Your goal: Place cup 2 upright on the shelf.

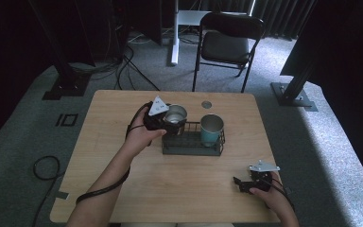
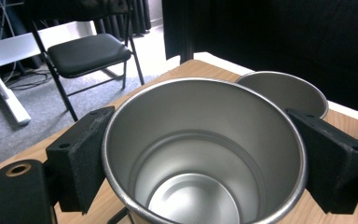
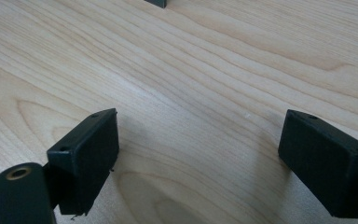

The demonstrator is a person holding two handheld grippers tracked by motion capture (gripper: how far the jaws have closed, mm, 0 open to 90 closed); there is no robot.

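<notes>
— What is hidden in the high view?

— The jaws of the left gripper [image 1: 163,119] are covered by its grey plate and the hand; the lower part of the steel cup [image 1: 175,118] is masked by the wire rack [image 1: 192,147]. The fingertips of the right gripper [image 1: 240,183] are too small and dark for their gap to be judged there.

— And in the gripper views?

— In the left gripper view, the cup's [image 2: 204,154] base is cut off by the bottom edge, and the second cup [image 2: 284,92] is half screened behind it. In the right gripper view, a dark corner [image 3: 157,3] at the top edge is cropped and cannot be identified.
</notes>
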